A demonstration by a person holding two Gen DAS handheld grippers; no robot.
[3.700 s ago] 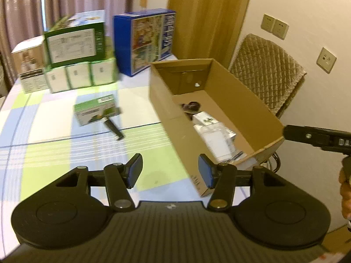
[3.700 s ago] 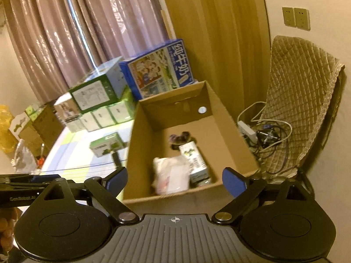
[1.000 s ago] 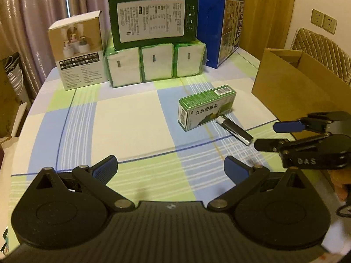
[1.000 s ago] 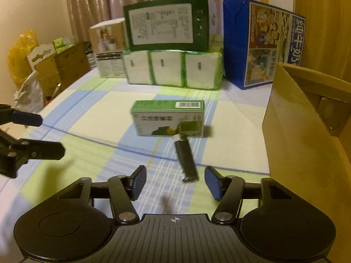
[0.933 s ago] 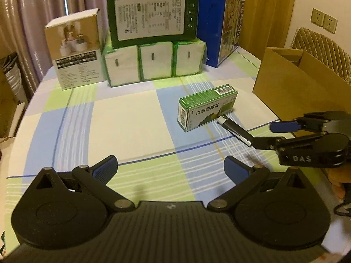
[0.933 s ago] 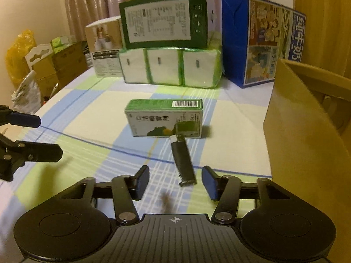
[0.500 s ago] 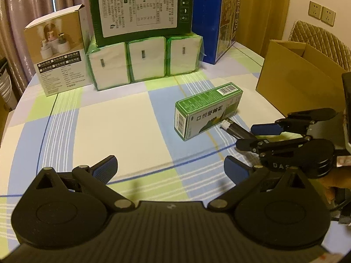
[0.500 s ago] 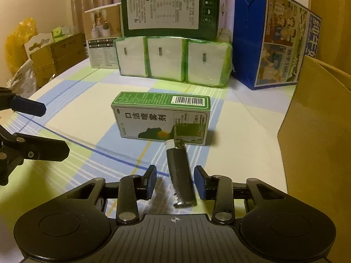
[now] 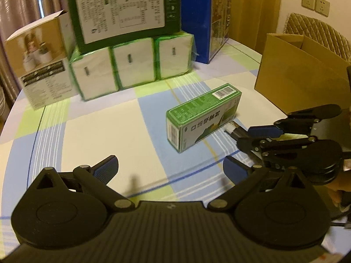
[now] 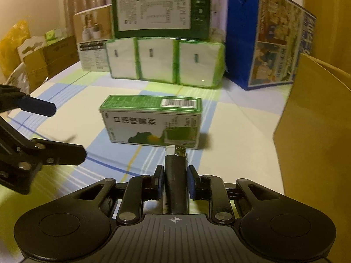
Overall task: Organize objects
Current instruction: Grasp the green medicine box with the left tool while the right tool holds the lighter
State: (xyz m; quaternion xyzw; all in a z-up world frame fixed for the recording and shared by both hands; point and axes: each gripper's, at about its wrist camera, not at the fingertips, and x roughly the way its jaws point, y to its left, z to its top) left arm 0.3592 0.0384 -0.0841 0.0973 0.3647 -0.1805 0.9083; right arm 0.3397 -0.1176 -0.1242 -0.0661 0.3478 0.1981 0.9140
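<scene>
Two views to call. From the left wrist, the left tool [image 9: 170, 164] hovers low over the checked surface [image 9: 98, 131], fingers spread wide and empty, aimed toward the green box [image 9: 203, 116], likely its pick. From the right wrist, the right tool [image 10: 174, 182] lies level, pinching the black lighter [image 10: 176, 175], which points at that box; the cardboard box [image 10: 318, 131] waits just right.
</scene>
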